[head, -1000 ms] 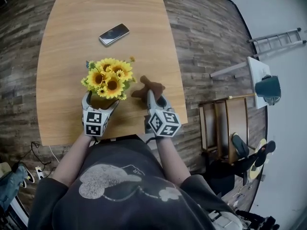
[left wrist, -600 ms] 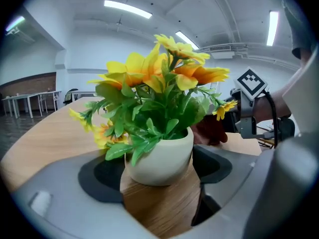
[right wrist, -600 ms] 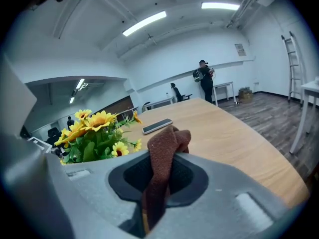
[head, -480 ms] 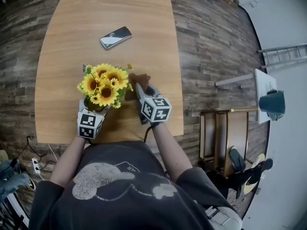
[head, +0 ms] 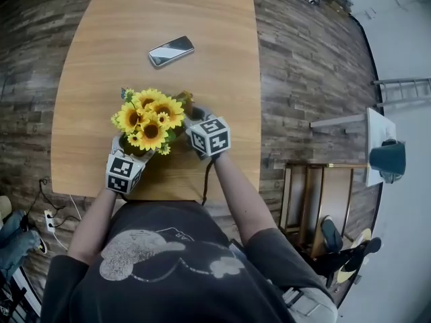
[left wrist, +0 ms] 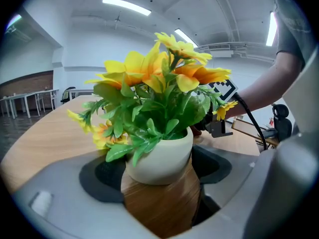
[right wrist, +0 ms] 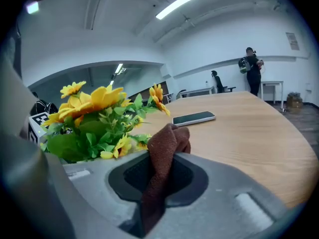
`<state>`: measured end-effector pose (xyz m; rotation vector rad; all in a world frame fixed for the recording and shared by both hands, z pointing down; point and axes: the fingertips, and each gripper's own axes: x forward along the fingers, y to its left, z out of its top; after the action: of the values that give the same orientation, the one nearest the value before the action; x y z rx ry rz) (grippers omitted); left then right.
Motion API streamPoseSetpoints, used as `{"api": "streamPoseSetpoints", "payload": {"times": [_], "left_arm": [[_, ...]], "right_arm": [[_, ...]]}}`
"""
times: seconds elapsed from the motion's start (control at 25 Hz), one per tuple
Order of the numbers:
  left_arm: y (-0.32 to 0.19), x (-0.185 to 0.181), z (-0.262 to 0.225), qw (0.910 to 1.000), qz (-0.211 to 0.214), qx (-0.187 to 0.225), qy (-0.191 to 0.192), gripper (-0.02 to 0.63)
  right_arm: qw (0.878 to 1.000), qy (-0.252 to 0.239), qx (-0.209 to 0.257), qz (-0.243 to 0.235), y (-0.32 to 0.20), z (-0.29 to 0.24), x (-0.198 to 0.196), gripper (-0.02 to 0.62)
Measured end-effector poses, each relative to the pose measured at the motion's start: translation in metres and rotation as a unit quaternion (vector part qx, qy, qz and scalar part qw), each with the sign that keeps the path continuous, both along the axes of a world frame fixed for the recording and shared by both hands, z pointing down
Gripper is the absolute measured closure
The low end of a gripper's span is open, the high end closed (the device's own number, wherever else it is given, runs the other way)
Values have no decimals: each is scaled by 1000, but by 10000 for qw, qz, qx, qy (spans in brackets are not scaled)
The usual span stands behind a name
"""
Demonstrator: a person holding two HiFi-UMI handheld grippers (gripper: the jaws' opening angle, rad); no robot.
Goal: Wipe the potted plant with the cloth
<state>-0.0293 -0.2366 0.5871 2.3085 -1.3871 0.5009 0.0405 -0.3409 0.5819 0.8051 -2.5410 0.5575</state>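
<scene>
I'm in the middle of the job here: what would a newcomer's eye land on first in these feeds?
First, the yellow-flowered potted plant near the front edge of the table, its white pot gripped between the jaws of the left hand-held gripper, which have just been closing. Right beside the blooms, the right hand-held gripper pinches a brown cloth. Farther up the table lies a dark phone.

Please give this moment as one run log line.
left claw: just closed on pot; right claw: grips cloth near flowers; phone: on table
</scene>
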Motion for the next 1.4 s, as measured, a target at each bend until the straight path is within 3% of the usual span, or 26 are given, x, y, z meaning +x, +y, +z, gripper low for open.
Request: {"api": "streamPoseSetpoints", "payload": {"times": [0.2,0.4,0.6,0.84,1.08,1.2,1.4], "left_arm": [[-2,-2,-1,9999,103,-7,-31,160],[-1,-1,-2,9999,123,6,-1,160],[-1,-3,-2,9997,250,38,7,160],[2,-4,-1,9978,660,27,-15,160],[7,-6,2,9934,1144,52,6,161],[11,-8,2,9883,1523,61,21,161],[24,-6,2,9732,2300,-26,-46,161]], "right_arm": [[9986,299,228,-377,17,7,-15,551],[9990,290,305,-153,32,7,-11,555],[9993,215,187,-258,57,6,-8,555],[9996,135,76,-248,86,4,-9,554],[9969,75,-78,-780,129,0,-21,554],[9957,-82,-192,-899,145,-4,-23,554],[9980,-118,-213,-587,151,-8,2,554]]}}
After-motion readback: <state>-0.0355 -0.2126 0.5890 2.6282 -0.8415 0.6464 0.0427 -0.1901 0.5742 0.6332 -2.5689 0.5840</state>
